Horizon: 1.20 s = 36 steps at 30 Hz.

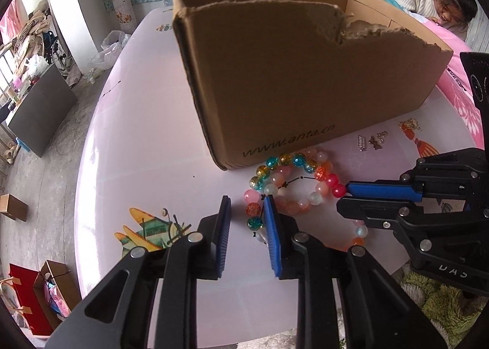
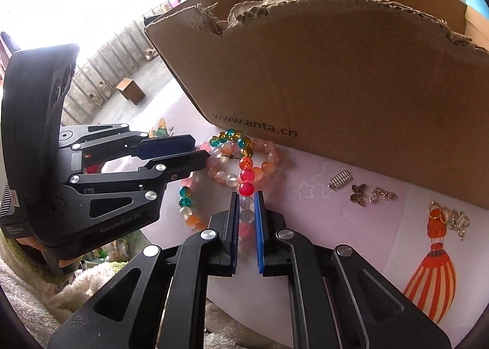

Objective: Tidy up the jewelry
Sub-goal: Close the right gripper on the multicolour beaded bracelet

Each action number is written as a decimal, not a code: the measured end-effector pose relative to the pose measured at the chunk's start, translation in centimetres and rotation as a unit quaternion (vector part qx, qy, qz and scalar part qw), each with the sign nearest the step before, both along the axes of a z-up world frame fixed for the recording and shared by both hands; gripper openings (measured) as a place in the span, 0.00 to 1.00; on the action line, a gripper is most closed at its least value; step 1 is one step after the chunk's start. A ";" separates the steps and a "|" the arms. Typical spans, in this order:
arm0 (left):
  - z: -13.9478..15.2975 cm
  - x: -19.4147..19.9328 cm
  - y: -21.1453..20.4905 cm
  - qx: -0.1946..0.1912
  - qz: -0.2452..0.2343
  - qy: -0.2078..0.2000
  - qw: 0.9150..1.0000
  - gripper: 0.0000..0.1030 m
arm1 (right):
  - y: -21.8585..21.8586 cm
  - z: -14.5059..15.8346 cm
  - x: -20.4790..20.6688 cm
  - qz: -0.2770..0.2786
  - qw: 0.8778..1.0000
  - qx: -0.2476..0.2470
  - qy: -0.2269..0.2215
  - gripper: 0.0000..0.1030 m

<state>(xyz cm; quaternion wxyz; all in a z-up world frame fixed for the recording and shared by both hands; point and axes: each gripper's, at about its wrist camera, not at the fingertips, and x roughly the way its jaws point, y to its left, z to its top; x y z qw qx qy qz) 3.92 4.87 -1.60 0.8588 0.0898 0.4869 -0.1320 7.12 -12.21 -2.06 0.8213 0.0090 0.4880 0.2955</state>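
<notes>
Two bead bracelets lie overlapped on the pink table before a torn cardboard box (image 1: pixel 290 74): a multicoloured one (image 1: pixel 287 162) with teal, gold and red beads, and a peach-and-white one (image 1: pixel 302 203). My left gripper (image 1: pixel 246 200) is open just left of the pile, its right finger touching the beads. My right gripper (image 2: pixel 246 197) is nearly shut around beads of the multicoloured bracelet (image 2: pixel 246 176); it also shows in the left wrist view (image 1: pixel 343 196). The left gripper shows in the right wrist view (image 2: pixel 200 147).
Small metal charms (image 2: pixel 357 193) and a gold chain piece (image 2: pixel 452 219) lie on the table (image 2: pixel 321 226) right of the bracelets, along the box (image 2: pixel 351 74) front. A person (image 1: pixel 437 3) leans behind the box. The table edge is close on the near side.
</notes>
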 end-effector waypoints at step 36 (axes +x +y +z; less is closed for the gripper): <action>0.4 0.5 -1.1 0.028 0.015 0.006 0.999 0.09 | -1.7 -1.0 0.5 -0.019 0.999 0.024 0.016 0.08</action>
